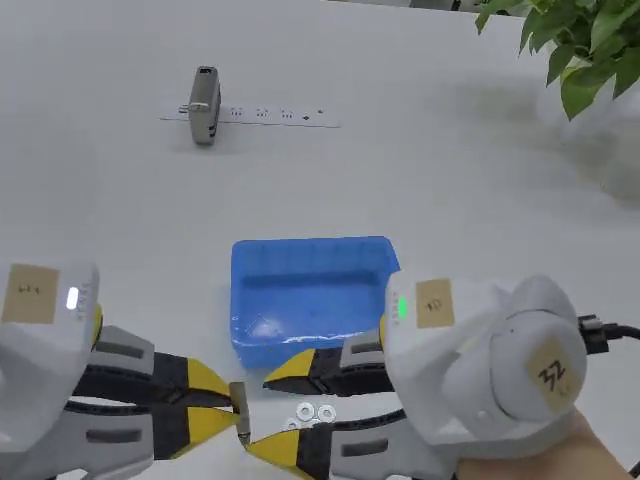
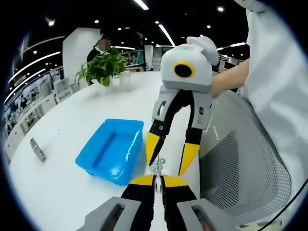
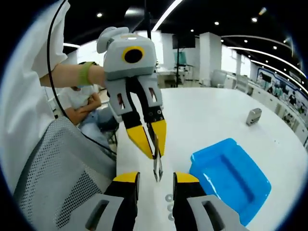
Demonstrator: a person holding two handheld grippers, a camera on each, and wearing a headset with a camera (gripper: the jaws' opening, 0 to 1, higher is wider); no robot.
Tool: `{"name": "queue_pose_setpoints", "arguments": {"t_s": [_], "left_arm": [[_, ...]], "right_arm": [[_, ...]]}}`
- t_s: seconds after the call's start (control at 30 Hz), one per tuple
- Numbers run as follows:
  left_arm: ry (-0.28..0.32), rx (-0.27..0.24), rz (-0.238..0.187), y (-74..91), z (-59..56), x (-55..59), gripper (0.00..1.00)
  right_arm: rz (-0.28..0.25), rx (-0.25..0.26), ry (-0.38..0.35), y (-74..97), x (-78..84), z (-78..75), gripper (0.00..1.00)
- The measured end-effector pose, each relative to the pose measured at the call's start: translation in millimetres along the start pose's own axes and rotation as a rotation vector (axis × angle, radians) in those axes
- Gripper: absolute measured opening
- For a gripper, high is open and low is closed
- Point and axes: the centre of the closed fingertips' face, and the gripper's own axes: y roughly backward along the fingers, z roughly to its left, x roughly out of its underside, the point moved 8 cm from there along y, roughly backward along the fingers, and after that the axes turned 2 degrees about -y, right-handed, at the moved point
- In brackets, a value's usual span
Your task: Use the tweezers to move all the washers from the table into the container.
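Head view first: past both grippers sits one blue container (image 1: 310, 290), and well beyond it one grey gadget (image 1: 205, 103) on a paper strip (image 1: 262, 114), with a plant (image 1: 580, 45) far off on the right gripper's side. I count three washers (image 1: 315, 413) on the table (image 1: 450, 180), just under the right gripper's (image 1: 260, 412) upper jaw and in front of the container's near wall. The left gripper (image 1: 228, 405) has its jaws clamped on one pair of tweezers (image 1: 240, 405), which sit right at the mouth of the right gripper, whose jaws are spread wide with nothing in them. Left gripper view: the left gripper (image 2: 156, 182) pinches the tweezers (image 2: 156, 172) dead ahead, the right gripper (image 2: 168, 161) faces it with jaws apart, and the container (image 2: 110, 149) sits off to its left, with a mesh chair (image 2: 245, 173) to the right. Right gripper view: its own jaws (image 3: 156, 182) gape, the tweezers (image 3: 157, 166) hang down between them from the left gripper (image 3: 155, 147), and the three washers (image 3: 170, 207) lie in a row just inside its right jaw; can't tell if the tips touch the table. The container (image 3: 231, 178) is further right.
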Motion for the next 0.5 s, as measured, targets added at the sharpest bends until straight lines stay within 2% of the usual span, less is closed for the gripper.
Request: {"name": "queue_pose_setpoints", "arguments": {"t_s": [0.07,0.17,0.3,0.4,0.5], "left_arm": [[-0.021,0.013,-0.021,-1.4,0.8,-6.7,0.01],[-0.035,0.049,-0.062,-7.0,0.7,-16.2,0.01],[-0.045,0.055,-0.099,-17.4,4.2,-21.2,0.01],[-0.025,0.075,-0.149,-22.4,4.5,-25.1,0.01],[-0.009,0.094,-0.19,-24.3,3.3,-27.5,0.0]], "right_arm": [[0.023,0.005,-0.011,-1.6,8.3,1.6,0.25],[0.027,0.024,-0.052,-2.2,17.7,2.7,0.25],[0.052,0.072,-0.069,0.9,26.5,-0.6,0.25],[0.022,0.095,-0.103,5.4,28.2,-3.5,0.24],[-0.004,0.092,-0.129,4.9,28.6,-6.2,0.23]]}}
